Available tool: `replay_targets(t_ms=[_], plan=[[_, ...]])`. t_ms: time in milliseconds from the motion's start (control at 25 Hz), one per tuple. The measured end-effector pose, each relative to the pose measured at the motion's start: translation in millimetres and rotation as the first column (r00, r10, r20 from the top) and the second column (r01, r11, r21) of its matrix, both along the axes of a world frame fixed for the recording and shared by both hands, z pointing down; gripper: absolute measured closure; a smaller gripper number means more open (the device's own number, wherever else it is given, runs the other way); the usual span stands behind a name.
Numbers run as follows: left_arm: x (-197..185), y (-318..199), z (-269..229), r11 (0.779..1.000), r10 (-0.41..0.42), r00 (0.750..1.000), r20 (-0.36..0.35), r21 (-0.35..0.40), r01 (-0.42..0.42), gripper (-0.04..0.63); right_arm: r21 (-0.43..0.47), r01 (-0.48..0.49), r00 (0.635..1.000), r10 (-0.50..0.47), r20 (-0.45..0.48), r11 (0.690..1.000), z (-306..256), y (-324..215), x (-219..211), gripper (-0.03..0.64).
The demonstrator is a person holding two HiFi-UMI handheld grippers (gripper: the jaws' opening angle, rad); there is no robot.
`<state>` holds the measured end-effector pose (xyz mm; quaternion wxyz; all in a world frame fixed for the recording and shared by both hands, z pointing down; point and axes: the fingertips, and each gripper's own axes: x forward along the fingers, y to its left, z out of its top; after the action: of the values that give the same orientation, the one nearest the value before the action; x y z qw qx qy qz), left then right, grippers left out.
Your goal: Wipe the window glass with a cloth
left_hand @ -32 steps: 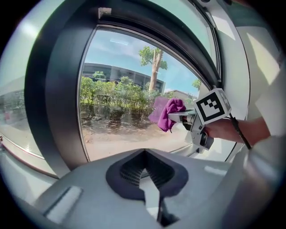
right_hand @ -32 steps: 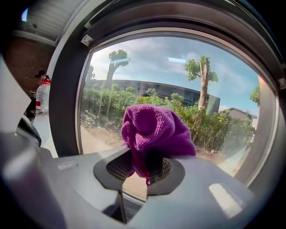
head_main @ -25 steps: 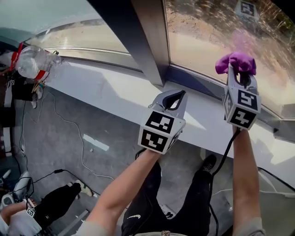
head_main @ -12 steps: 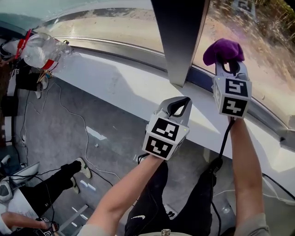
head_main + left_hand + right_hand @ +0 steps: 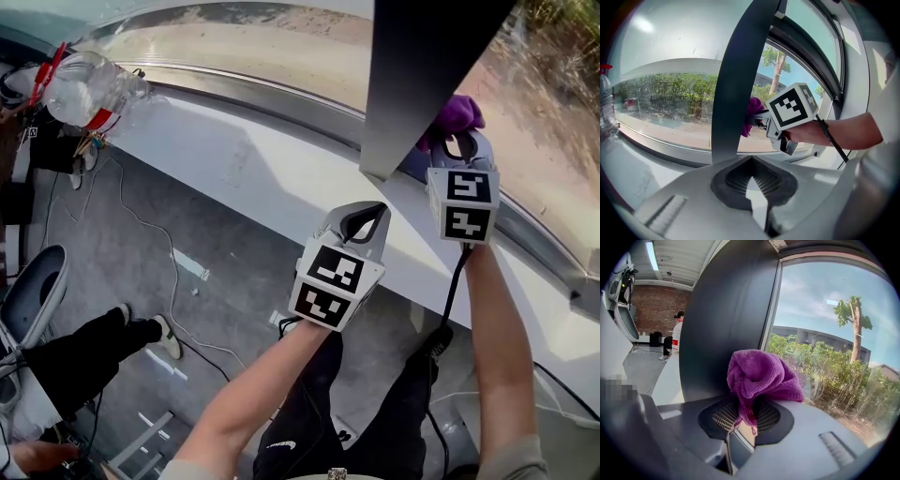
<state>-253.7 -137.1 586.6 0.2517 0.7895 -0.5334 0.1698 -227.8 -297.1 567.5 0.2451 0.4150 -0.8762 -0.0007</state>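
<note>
The right gripper (image 5: 743, 417) pinches a tail of the purple terry cloth (image 5: 759, 376). Its nubby bunch has slid left from the open pane to just beside the dark matte mullion (image 5: 726, 319) (a stroke reaching the edge, I judge), by the speckled window glass (image 5: 825, 343). The left gripper (image 5: 751, 183), jaws together and empty, still hovers over the smooth white sill (image 5: 234, 169).

Two grippers, left gripper (image 5: 364, 214) and right gripper (image 5: 459, 142). One purple cloth (image 5: 759, 376), one clear bottle (image 5: 86, 86), one dark window post (image 5: 422, 75).
</note>
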Motion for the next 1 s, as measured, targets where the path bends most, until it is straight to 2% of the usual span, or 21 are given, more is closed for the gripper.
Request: replay_targets(t_ms=[360,520,760,1000], plan=[[9.5,-8.2,7.7,1.0,0.019,1.0,-0.011,-0.005,-0.019,0.595,0.02,0.034,0.999,-0.033,-0.016,0.999,8.8,-12.3,-3.9,0.514],[22.5,-11.3,8.6,0.999,0.038,0.999,-0.006,-0.005,-0.038,0.595,0.015,0.015,1.0,-0.015,-0.014,1.0,9.0,-11.9,12.1,0.514],[66.2,-19.1,4.4,0.997,0.075,0.997,-0.023,-0.009,-0.075,0.595,0.026,-0.036,0.999,0.037,-0.028,0.999,5.6,-10.0,75.9,0.514],[142.1,-31.8,-0.4,0.988,0.155,0.987,-0.047,0.002,-0.155,0.595,0.026,-0.105,0.992,0.107,-0.063,0.994,5.3,-7.9,168.7,0.512]])
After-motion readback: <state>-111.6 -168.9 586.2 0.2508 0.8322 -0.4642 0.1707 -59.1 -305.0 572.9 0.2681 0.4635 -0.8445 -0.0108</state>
